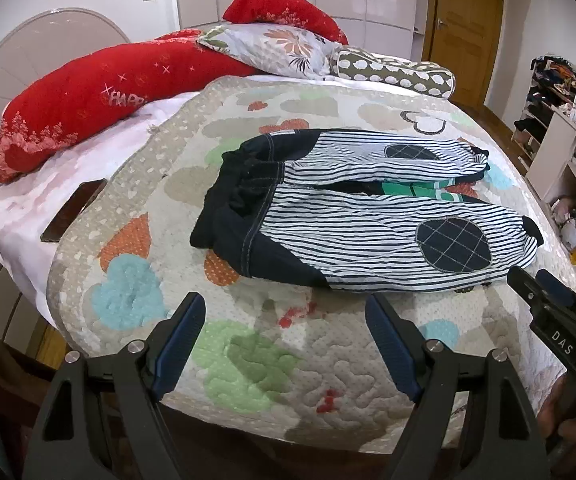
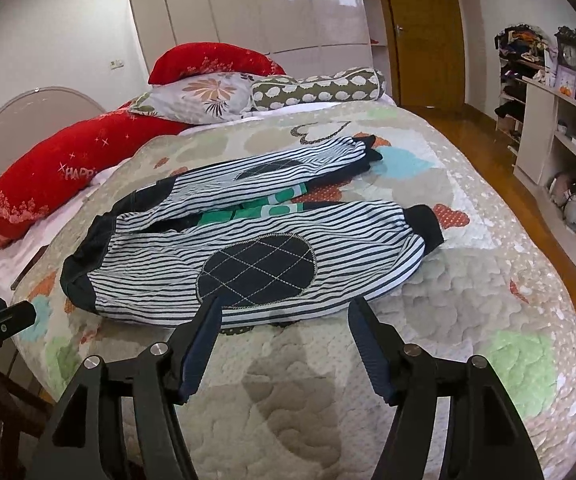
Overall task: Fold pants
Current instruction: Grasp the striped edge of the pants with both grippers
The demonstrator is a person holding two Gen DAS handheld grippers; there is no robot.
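Pants (image 2: 247,236): spread flat on the quilt (image 2: 448,340), at 12 o'clock from both tongs.
Left gripper (image 1: 283,320): wide, empty.
Right gripper (image 2: 283,312): wide, empty — tips near the leg edge.
Risk: pinching quilt along with the cloth — fold drags crooked.

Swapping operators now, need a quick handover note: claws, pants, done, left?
Left claw: open, empty, hovering over the quilt short of the pants' waist end.
Right claw: open, empty, its tips at the near edge of the near leg, by the dark knee patch.
Striped pants: lying flat on the quilt, waistband toward the red pillow, both legs spread apart with cuffs toward the shelf side. Something green shows between the legs; cannot tell what it is.
Done: pants laid out, no fold visible.
Left: all of the folding, probably leg over leg first, then cuffs to waist.
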